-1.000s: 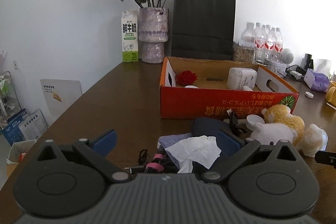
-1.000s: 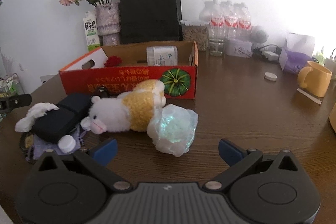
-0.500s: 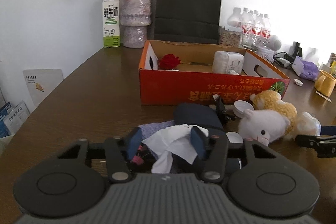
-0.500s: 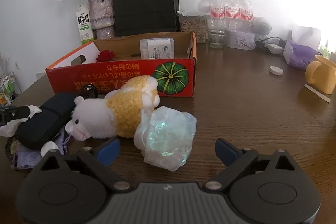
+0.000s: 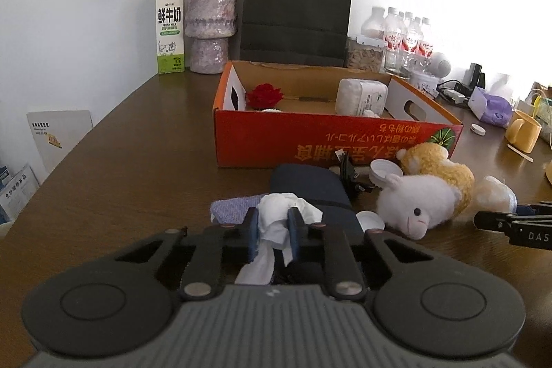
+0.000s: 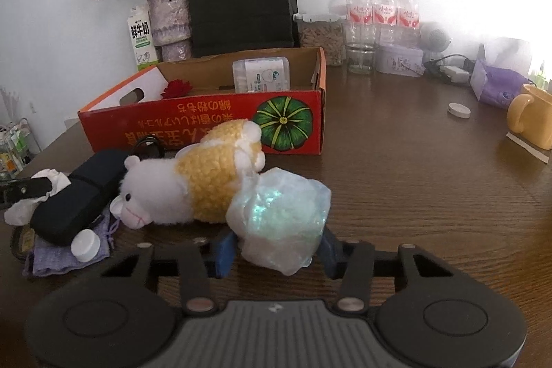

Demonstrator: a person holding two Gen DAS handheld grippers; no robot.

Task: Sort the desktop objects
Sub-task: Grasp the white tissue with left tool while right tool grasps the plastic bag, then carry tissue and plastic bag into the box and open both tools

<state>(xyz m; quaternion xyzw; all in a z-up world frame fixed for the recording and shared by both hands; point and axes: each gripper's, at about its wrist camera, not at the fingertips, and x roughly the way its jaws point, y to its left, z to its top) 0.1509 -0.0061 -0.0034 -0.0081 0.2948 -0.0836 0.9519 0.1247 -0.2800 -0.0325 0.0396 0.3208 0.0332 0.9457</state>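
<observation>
My left gripper [image 5: 272, 225] is shut on a crumpled white tissue [image 5: 276, 216], held over the dark pouch [image 5: 310, 192] and a lilac cloth [image 5: 231, 209]. My right gripper [image 6: 276, 247] has its blue pads on both sides of a crumpled clear plastic bag [image 6: 279, 212] that lies on the table; I cannot tell if they press it. A white and yellow plush sheep [image 6: 193, 185] lies between the pouch [image 6: 76, 192] and the bag. The red cardboard box [image 5: 331, 140] behind holds a red rose [image 5: 264, 93] and a white container [image 5: 360, 95].
Small white caps [image 6: 86, 244] lie by the lilac cloth [image 6: 51, 257]. A vase of dried flowers [image 5: 210, 23], a milk carton [image 5: 169, 30], a black paper bag [image 5: 296, 6] and water bottles [image 6: 376, 12] stand along the back. A yellow mug [image 6: 531, 119] sits at right.
My left gripper closed on the tissue and lifted it slightly. My right gripper moved forward to the plastic bag and narrowed around it.
</observation>
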